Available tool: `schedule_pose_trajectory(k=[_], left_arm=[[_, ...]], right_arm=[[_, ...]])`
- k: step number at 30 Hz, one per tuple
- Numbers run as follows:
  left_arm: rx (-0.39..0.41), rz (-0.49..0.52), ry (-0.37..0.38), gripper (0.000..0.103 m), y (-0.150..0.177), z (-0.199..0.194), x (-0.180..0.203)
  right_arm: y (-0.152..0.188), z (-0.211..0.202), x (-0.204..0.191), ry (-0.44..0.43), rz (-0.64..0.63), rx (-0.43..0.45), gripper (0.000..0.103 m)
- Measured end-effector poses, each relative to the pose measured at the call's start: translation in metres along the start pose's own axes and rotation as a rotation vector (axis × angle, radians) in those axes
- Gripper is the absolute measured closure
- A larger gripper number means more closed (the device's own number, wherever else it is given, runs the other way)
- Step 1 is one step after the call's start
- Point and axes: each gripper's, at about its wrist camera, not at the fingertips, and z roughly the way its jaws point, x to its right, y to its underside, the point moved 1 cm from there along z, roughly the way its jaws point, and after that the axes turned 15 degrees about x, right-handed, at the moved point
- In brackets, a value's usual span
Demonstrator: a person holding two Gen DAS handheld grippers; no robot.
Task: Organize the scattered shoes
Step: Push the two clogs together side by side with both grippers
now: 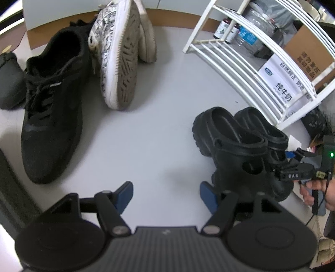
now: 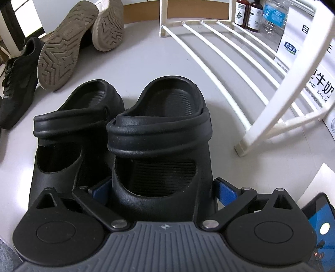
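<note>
Two black clogs stand side by side on the grey floor by the white rack. My right gripper straddles the toe of the right-hand clog, its blue pads lying against both sides, shut on it; the other clog sits just left. In the left wrist view the clog pair is at right, with the right gripper behind it. My left gripper hovers open over bare floor, holding nothing. A black sneaker lies at left, beside white patterned sneakers tipped on their sides.
The white slatted shoe rack stands at the right, its lower bars just beyond the clogs. Behind it are brown bottles, a water bottle and a milk carton box. A dark bag sits at far left. A person's hand holds the right gripper.
</note>
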Motion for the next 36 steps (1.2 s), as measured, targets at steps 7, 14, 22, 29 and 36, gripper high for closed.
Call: schedule_pose_trajectory(k=[7, 14, 22, 29, 36], left_arm=[[-0.019, 0.0, 0.014, 0.03, 0.0, 0.008, 0.006], [-0.027, -0.007, 0.008, 0.03, 0.004, 0.009, 0.006], [-0.032, -0.006, 0.011, 0.03, 0.007, 0.008, 0.006], [-0.044, -0.013, 0.012, 0.03, 0.013, 0.006, 0.006], [-0.049, -0.011, 0.019, 0.03, 0.015, 0.008, 0.009]], right_arm=[[-0.003, 0.005, 0.004, -0.033, -0.021, 0.026, 0.002], [-0.015, 0.001, 0.006, -0.046, 0.014, 0.038, 0.001], [-0.005, -0.006, 0.002, -0.006, 0.037, -0.012, 0.006], [-0.006, -0.004, 0.002, -0.04, -0.036, 0.019, 0.008], [-0.01, 0.001, 0.001, -0.064, -0.046, 0.032, 0.007]])
